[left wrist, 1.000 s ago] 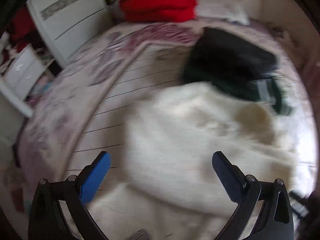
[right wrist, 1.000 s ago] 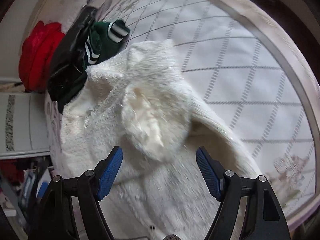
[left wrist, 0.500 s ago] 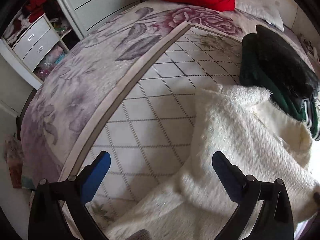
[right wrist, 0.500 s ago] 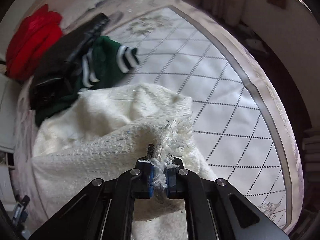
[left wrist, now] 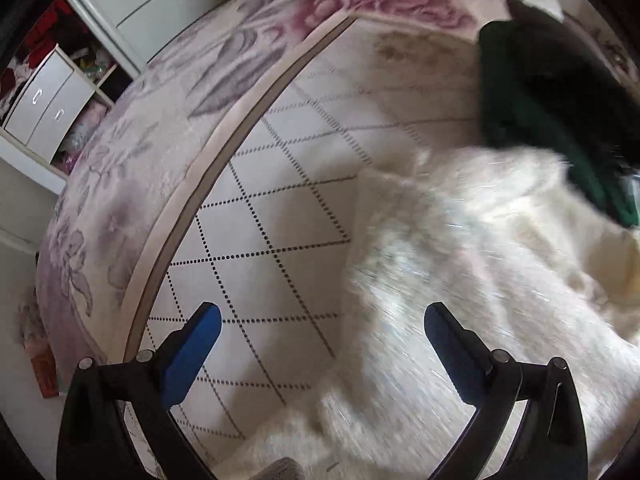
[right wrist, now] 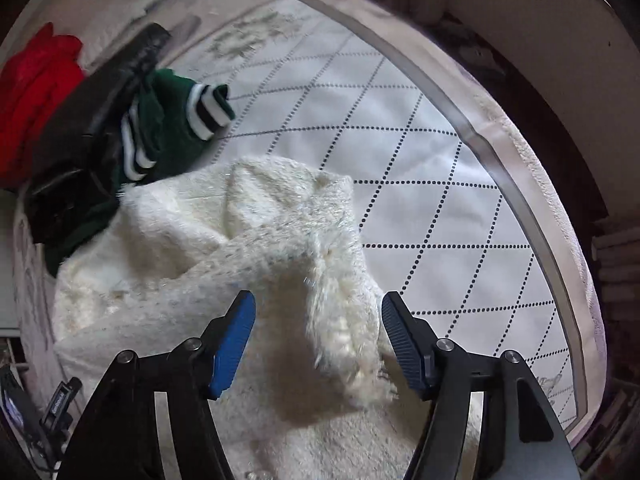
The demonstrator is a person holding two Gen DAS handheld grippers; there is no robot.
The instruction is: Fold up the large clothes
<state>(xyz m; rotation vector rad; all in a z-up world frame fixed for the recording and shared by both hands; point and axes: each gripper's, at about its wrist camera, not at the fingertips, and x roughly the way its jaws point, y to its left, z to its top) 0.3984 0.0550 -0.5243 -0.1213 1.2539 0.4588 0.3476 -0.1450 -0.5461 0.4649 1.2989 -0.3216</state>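
A large fluffy cream-white garment point(left wrist: 460, 280) lies rumpled on the quilted bed cover point(left wrist: 280, 216). My left gripper point(left wrist: 322, 340) is open and empty, hovering over the garment's left edge where it meets the bedspread. In the right wrist view the garment point(right wrist: 240, 240) has a folded-over flap point(right wrist: 336, 312) lying between the fingers. My right gripper point(right wrist: 318, 340) is open just above that flap and holds nothing.
A dark green garment with white stripes point(right wrist: 176, 120) and a black garment point(right wrist: 92, 120) are piled beyond the white one. Red clothing point(right wrist: 36, 84) lies further back. White drawers point(left wrist: 44, 108) stand left of the bed. The bed's edge point(right wrist: 540, 208) curves on the right.
My right gripper was shut on a fold of the white garment half a second ago and has now opened, dropping the flap. My left gripper stayed open and shifted slightly over the garment's edge.
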